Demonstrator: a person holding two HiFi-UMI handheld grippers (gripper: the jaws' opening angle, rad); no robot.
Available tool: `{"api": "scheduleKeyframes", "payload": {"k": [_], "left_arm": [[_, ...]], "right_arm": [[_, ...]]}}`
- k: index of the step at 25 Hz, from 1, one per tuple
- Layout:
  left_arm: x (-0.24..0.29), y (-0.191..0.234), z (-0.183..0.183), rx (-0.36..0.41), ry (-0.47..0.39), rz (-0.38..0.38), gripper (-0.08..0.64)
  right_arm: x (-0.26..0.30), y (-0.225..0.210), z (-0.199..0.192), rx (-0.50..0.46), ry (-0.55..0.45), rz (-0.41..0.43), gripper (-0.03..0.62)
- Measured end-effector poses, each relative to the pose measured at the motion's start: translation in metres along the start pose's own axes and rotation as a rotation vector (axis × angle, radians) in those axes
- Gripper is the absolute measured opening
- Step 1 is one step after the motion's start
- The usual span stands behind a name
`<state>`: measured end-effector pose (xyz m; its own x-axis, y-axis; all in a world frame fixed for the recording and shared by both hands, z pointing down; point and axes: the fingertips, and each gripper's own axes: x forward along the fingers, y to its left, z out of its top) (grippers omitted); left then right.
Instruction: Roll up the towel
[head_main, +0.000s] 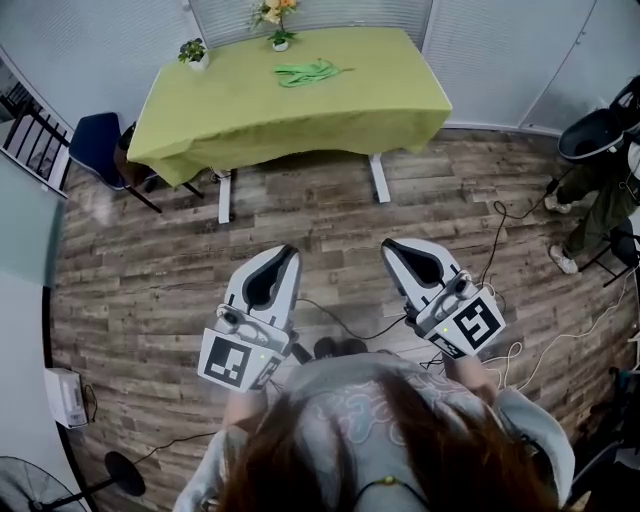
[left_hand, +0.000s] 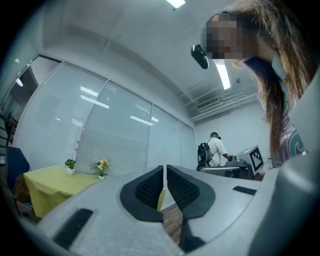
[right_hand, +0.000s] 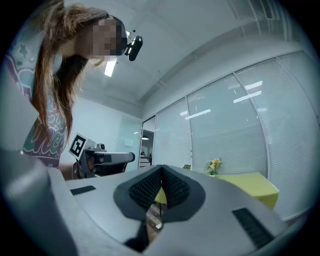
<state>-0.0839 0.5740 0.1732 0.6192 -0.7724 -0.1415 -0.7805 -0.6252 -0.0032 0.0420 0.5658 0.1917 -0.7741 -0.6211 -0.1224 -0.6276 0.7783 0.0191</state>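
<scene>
Flooring (head_main: 300, 250) of wood planks fills most of the head view. Table (head_main: 390, 100), covered by a yellow-green cloth, stands at the far side against a wall of blinds (head_main: 225, 20). Operator (head_main: 380, 440), carrying the head camera, stands well apart from the table with both arms forward. Bystander (head_main: 600, 190) stands at the right edge of the room. Chair (head_main: 95, 145), dark blue, sits at the table's left end.

Left gripper (head_main: 283, 256): roughly level, pointing toward the table; jaws closed to a hairline slit, nothing between them.

Right gripper (head_main: 394, 248): beside the left, same heading; jaws fully together, empty.

Towel (head_main: 308, 72): green, lying crumpled and unrolled on the table top near its far edge, well apart from both grippers.

Flower vase (head_main: 279, 28) stands just behind the towel. Potted plant (head_main: 193, 52), smaller, occupies the table's far left corner.
</scene>
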Motion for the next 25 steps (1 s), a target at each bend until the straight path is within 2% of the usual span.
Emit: {"api": "scheduleKeyframes", "payload": {"k": [5,6,7,9,12,17,25], "left_arm": [[-0.002,0.004,0.004,-0.055,-0.024,-0.003,0.028],[-0.002,0.007,0.003,-0.058,-0.025,0.004,0.035],[-0.003,0.009,0.003,-0.062,-0.027,0.011,0.073],[-0.006,0.013,0.004,-0.070,-0.035,0.024,0.168],[-0.012,0.018,0.003,-0.073,-0.042,0.039,0.202],[-0.020,0.028,-0.004,-0.069,-0.025,0.055,0.219],[-0.034,0.053,-0.006,-0.057,-0.013,0.051,0.222]], "right_arm": [[0.004,-0.004,0.003,0.008,-0.021,-0.029,0.018],[0.007,-0.003,0.002,0.013,-0.018,-0.026,0.081],[0.009,-0.002,0.001,0.019,-0.013,-0.026,0.143],[0.010,-0.002,-0.001,0.026,-0.011,-0.040,0.194],[0.011,-0.002,-0.003,0.027,-0.014,-0.067,0.240],[0.015,-0.003,-0.007,0.027,-0.008,-0.106,0.281],[0.034,0.006,-0.013,0.024,0.004,-0.137,0.307]]}}
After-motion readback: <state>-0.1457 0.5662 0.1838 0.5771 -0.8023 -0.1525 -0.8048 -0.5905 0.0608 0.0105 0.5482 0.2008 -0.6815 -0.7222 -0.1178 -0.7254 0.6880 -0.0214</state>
